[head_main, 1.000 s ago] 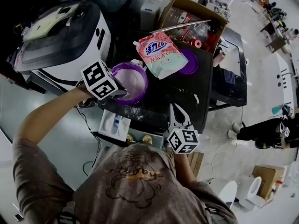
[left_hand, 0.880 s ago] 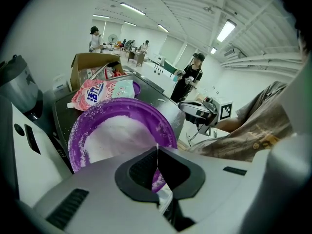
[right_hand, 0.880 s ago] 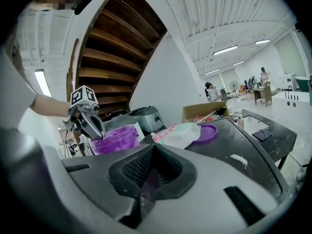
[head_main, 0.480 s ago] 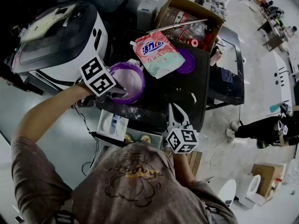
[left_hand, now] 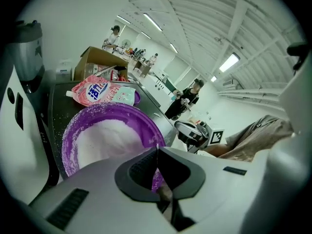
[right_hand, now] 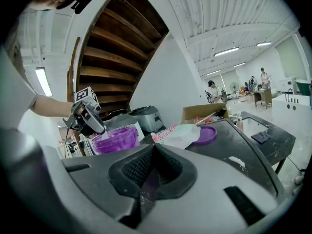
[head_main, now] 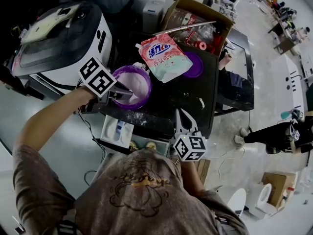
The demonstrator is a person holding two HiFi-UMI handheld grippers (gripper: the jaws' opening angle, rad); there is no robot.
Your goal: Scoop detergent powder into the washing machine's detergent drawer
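A purple tub (head_main: 146, 84) of white detergent powder (left_hand: 105, 140) stands on the black table (head_main: 186, 97). My left gripper (head_main: 122, 93) reaches over the tub's left rim. It is shut on a thin white scoop (right_hand: 105, 136) that dips at the rim. A pink-and-green detergent bag (head_main: 164, 55) lies behind the tub. The open white detergent drawer (head_main: 119, 130) with a blue insert sits below the table's front edge. My right gripper (head_main: 180, 112) hovers at that front edge, jaws together, with only a purplish streak showing between them in the right gripper view.
A white washing machine (head_main: 58, 43) stands left of the table. The purple lid (head_main: 197, 65) lies beside the bag, and a cardboard box (head_main: 200, 18) of bottles stands behind. Spilled powder (head_main: 203, 103) dots the table. People stand far off in the hall.
My left gripper has drawn back a little to the left, toward the tub's rim. The right gripper has stayed where it was.
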